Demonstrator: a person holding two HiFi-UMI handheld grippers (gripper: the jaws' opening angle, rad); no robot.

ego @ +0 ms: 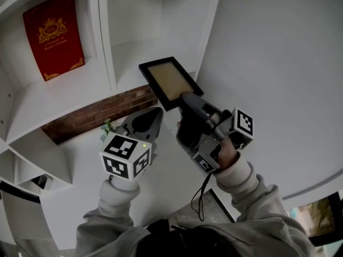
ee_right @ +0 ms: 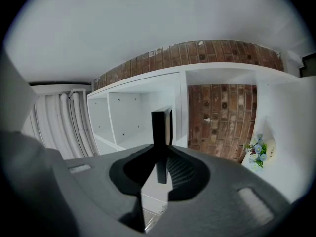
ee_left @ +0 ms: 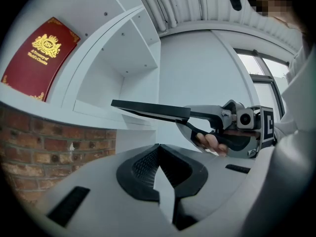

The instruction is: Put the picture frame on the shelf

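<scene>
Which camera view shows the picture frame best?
The head view: the picture frame shows its face there, black border around a tan panel, held by the right gripper. The left gripper view shows it only edge-on, a thin dark slab. The right gripper view shows just its narrow edge between the jaws.

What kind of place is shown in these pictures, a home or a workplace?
Probably a room in a home, or a set furnished like one: a white shelf unit with open compartments holds a red book, a brick wall shows behind it, and small flowers sit nearby.
</scene>
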